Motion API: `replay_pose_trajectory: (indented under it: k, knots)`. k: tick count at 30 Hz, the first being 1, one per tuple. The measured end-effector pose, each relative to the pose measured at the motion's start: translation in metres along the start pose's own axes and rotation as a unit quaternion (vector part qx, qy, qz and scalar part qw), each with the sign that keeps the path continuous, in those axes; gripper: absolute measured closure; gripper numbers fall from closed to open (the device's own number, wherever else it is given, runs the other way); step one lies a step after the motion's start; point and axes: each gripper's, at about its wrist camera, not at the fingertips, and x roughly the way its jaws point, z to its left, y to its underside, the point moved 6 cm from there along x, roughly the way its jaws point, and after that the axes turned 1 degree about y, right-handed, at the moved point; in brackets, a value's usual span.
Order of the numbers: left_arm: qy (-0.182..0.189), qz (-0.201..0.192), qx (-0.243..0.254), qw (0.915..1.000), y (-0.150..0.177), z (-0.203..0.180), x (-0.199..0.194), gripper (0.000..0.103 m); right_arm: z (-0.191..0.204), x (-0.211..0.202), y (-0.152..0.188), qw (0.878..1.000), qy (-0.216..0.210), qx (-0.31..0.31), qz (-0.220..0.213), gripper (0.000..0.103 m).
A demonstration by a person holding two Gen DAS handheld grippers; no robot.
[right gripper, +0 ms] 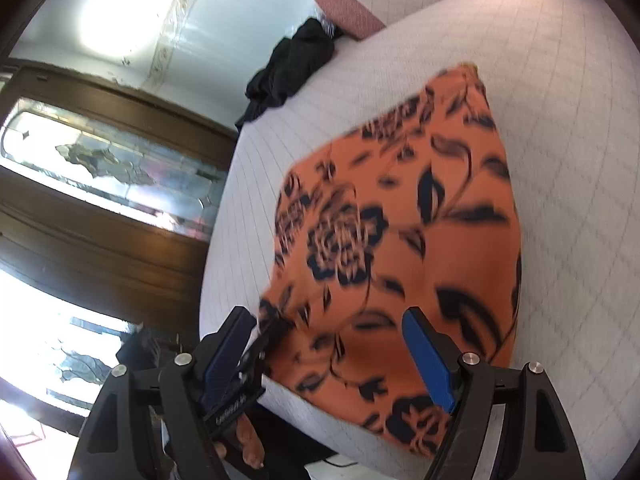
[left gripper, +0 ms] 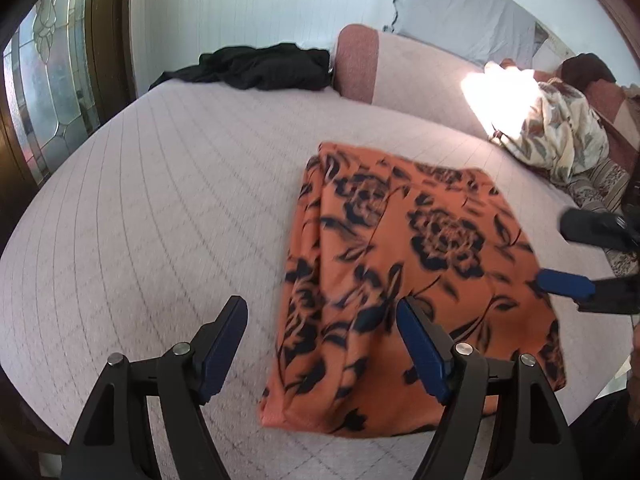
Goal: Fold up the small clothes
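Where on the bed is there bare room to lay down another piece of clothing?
The widest bare stretch of the quilted bed cover lies left of the orange floral cloth, in front of the black garment. The right side is crowded: the floral bundle and the right gripper sit there.

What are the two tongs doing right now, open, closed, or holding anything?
Left tongs: open, empty, above the near edge of the orange floral cloth.
Right tongs: open, gripping nothing, cloth beneath them.
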Motion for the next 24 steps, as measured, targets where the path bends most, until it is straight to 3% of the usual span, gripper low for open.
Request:
replay_pose_trajectory:
  k: [5,8,9,11,18,24]
  knots:
    - [0.005,-0.002,0.015,0.9999,-0.022,-0.018,0.011,0.025,-0.018,0.02,-0.039,0.999,-0.021,0.045,0.009,0.022]
    - [-0.026,0.037,0.038,0.9983,-0.019,-0.021,0.036,0.025,-0.039,0.037,-0.042,0.997,-0.021,0.075,0.02,0.022]
    - [-0.036,0.054,0.043,0.997,-0.013,-0.019,0.046,0.024,-0.039,0.033,-0.042,0.997,-0.028,0.076,0.014,0.022]
    - [-0.021,0.051,0.022,0.9982,-0.008,-0.014,0.051,0.022,-0.035,0.023,-0.04,0.997,-0.034,0.072,0.005,0.022]
    - [-0.008,0.049,0.004,0.9988,-0.004,-0.01,0.051,0.021,-0.055,-0.037,-0.033,0.996,0.003,0.067,-0.058,0.022]
    - [-0.001,0.047,-0.001,0.9989,-0.002,-0.005,0.049,0.02,-0.081,-0.051,-0.019,0.993,0.017,0.102,-0.058,0.022]
